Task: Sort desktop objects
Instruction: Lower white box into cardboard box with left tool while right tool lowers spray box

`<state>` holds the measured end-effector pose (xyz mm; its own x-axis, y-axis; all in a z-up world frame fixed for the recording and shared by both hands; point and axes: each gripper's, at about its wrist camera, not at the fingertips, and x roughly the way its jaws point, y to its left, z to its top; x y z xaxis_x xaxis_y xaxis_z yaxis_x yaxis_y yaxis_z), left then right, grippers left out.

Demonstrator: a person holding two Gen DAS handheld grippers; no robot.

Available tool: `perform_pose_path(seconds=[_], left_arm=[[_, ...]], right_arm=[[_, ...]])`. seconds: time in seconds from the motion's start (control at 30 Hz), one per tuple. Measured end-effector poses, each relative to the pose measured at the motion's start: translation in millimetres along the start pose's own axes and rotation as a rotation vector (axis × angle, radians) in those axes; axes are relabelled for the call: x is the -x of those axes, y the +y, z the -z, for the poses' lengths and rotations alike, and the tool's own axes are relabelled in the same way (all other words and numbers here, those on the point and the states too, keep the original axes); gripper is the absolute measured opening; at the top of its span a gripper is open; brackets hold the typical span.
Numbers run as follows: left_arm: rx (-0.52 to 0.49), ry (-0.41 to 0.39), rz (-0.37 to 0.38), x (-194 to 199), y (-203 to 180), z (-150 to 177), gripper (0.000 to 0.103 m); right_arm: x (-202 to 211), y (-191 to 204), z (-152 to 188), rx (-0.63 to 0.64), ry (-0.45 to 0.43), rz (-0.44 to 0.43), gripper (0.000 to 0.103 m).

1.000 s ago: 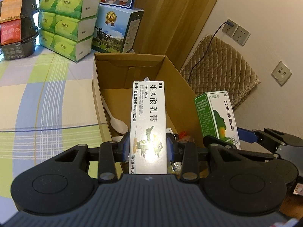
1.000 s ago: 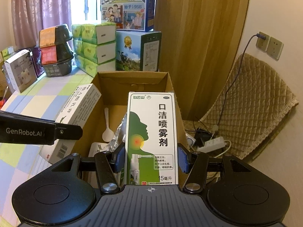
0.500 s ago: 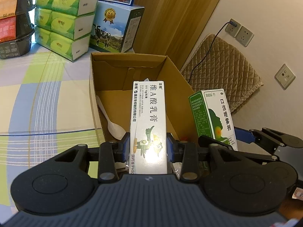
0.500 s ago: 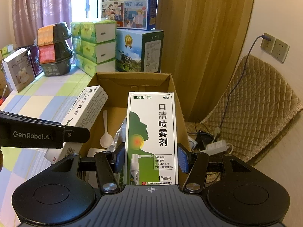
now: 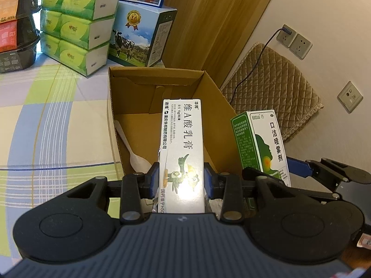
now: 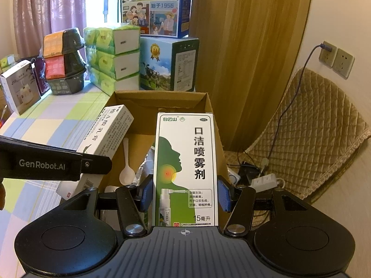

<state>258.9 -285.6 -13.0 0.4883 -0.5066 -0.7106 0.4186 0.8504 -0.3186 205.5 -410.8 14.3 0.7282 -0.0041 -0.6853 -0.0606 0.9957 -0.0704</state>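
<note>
Meanwhile, left tool (image 5: 181, 181) is clamping the white ointment box (image 5: 182, 148); right tool (image 6: 185, 195) is gripping the green spray box (image 6: 186, 162) above the cardboard box (image 6: 162, 103).

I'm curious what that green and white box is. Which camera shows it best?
The right wrist view: the green and white box faces the camera squarely, clamped in the right gripper, its front print readable. The left wrist view shows the same box off to the side, angled, partly hidden behind the left gripper.
</note>
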Motion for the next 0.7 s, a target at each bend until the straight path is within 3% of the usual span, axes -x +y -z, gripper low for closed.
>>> perform_pose_path(seconds=[0.4,0.7], left_arm=[[0.004,-0.009,-0.014,-10.4,3.0,-16.7,0.035],[0.017,-0.020,-0.027,1.1,19.5,-11.4,0.035]], right_arm=[[-5.1,-4.6,-6.3,-0.005,-0.002,0.007,0.052],[-9.9,-5.1,-5.5,-0.025,0.003,-0.017,0.052]])
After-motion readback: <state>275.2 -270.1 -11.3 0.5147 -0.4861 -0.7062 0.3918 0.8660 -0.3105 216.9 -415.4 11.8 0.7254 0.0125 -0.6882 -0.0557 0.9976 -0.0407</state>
